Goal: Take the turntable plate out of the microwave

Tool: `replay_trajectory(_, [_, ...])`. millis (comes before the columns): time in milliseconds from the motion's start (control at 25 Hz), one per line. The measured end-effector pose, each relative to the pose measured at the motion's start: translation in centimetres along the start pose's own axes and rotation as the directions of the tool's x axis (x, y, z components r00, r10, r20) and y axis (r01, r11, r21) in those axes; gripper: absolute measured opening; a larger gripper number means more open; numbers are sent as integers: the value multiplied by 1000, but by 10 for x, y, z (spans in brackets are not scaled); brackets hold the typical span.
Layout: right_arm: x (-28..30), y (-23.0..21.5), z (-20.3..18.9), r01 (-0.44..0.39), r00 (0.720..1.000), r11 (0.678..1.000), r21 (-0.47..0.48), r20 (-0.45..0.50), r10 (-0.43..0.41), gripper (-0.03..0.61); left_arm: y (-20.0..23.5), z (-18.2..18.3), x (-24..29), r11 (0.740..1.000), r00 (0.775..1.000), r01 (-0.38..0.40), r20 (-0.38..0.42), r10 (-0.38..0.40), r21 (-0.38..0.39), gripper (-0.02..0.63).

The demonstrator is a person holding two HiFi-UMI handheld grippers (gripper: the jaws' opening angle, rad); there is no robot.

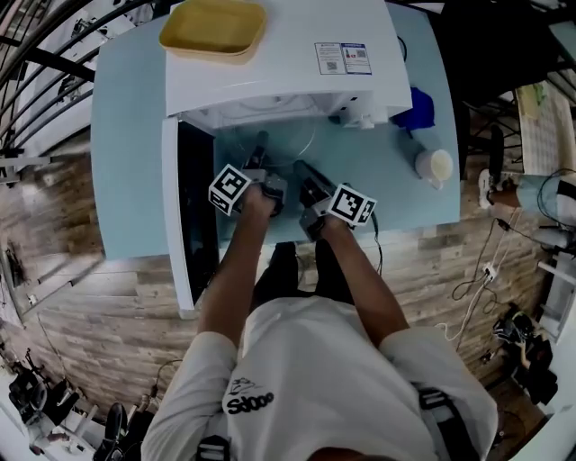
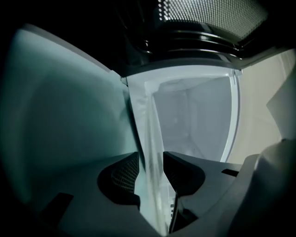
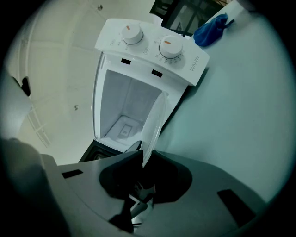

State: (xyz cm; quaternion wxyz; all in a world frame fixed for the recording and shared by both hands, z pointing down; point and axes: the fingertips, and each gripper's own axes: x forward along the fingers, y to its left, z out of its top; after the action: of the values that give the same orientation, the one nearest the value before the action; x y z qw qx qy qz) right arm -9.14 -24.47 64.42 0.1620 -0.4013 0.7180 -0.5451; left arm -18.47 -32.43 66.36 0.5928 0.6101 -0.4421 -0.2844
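The clear glass turntable plate (image 1: 286,151) is outside the white microwave (image 1: 279,63), just above the table in front of its open cavity. My right gripper (image 1: 298,167) is shut on the plate's near rim; in the right gripper view the plate (image 3: 155,121) stands edge-on, pinched between the dark jaws (image 3: 142,157). My left gripper (image 1: 260,146) is beside it at the plate's left. Its jaws (image 2: 151,169) stand apart with the plate's rim (image 2: 150,139) between them, not pressed. The empty cavity (image 3: 121,109) lies behind.
The microwave door (image 1: 193,207) hangs open to the left, close to my left arm. A yellow tray (image 1: 213,27) rests on top of the microwave. A blue cloth (image 1: 416,108) and a white jar (image 1: 435,165) sit on the pale blue table (image 1: 135,135) at the right.
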Motion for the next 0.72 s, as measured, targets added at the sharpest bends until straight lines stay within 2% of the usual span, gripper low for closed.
replay_trajectory(160, [-12, -4, -14, -4, 1000, 1000, -2, 2, 4, 54, 1, 1, 2, 998, 999, 44, 17, -43, -49, 169])
replay_trajectory(320, [-26, -9, -22, 9, 1000, 1000, -7, -6, -9, 54, -2, 0, -2, 989, 992, 126, 22, -124, -76, 87])
replay_trajectory(400, [-28, -3, -22, -17, 1000, 1000, -5, -1, 17, 54, -6, -2, -5, 983, 987, 158, 19, -157, -90, 46])
replay_trajectory(520, [-37, 5, -24, -32, 999, 999, -39, -16, 31, 54, -11, -8, -12, 982, 988, 152, 8, -152, -109, 41])
replay_trajectory(720, [-60, 18, -30, -60, 996, 994, -94, -65, 54, 57, -22, -19, -37, 982, 988, 149, 45, -145, -114, 40])
